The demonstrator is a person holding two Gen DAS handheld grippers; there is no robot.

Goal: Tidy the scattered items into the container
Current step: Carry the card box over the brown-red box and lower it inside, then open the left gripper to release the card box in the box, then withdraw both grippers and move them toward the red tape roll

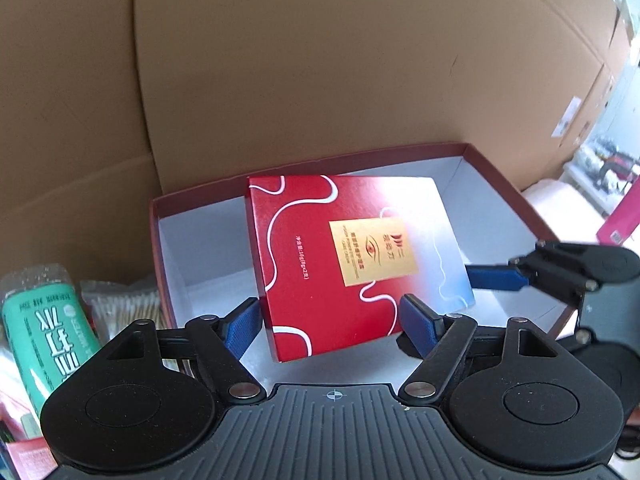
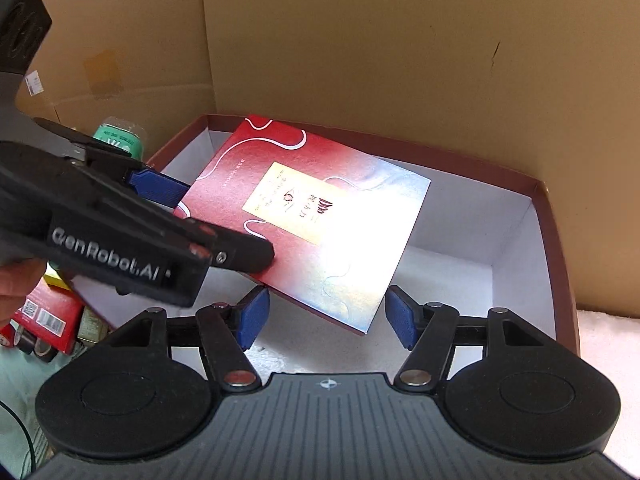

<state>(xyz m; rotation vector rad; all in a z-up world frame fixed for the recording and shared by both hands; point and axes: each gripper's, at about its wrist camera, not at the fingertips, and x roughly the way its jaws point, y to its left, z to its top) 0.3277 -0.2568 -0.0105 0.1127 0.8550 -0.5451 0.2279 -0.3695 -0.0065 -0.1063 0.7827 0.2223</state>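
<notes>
we see the red packet [image 1: 340, 260] lying tilted inside the dark-red tray [image 1: 500, 184], one edge raised toward the tray's far-left corner. our left gripper [image 1: 332, 324] stands wide open astride the packet's near edge, pads clear. our right gripper [image 2: 326, 316] is likewise open at the packet's near corner, gripping nothing. a green bottle [image 1: 44, 328] lies outside the tray's left wall.

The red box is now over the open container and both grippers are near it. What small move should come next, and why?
Probably draw both grippers back. The red box lies tilted inside the container, and the left gripper and right gripper both look open, pads off it. A green bottle and other items wait outside.
</notes>
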